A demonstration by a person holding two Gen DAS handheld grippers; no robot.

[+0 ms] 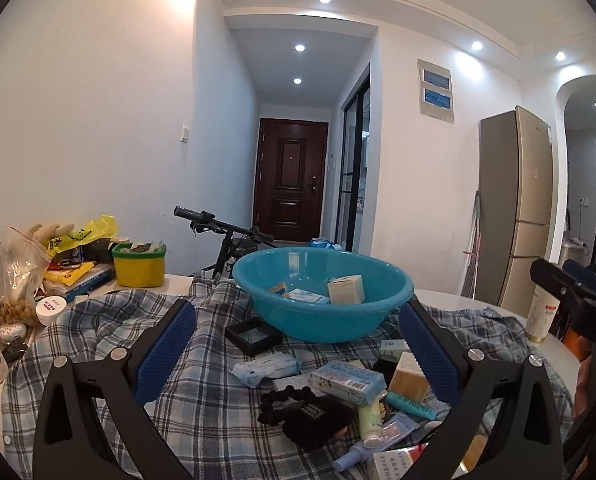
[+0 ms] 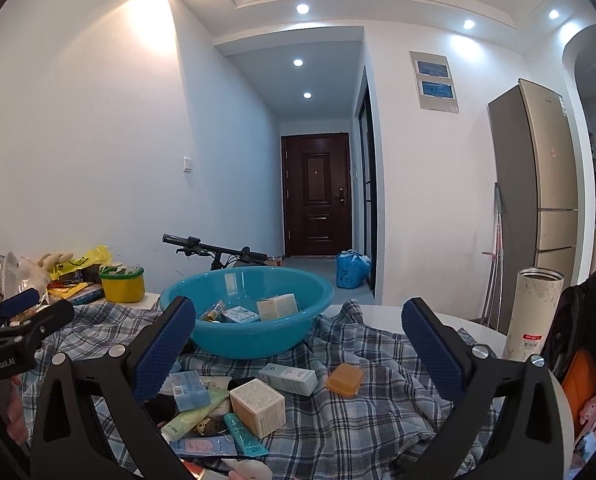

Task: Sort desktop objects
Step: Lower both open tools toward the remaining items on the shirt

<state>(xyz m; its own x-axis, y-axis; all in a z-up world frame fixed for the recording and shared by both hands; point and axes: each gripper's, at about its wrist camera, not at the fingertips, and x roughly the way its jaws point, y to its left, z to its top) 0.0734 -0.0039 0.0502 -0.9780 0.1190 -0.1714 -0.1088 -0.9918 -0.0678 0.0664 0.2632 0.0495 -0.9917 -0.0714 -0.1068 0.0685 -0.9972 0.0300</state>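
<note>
Both held wide and empty: left hand-held gripper [image 1: 298, 344] and right hand-held gripper [image 2: 298, 344], above the near pile of small boxes [image 2: 258, 406] on the checked cloth [image 2: 369, 412]. Ready to pick. Blue basin [image 1: 321, 300] just beyond, holding sorted boxes already.

a bicycle [image 1: 222, 232] stands behind the table, before a brown door [image 1: 290, 176] and fridge [image 1: 517, 208].
</note>
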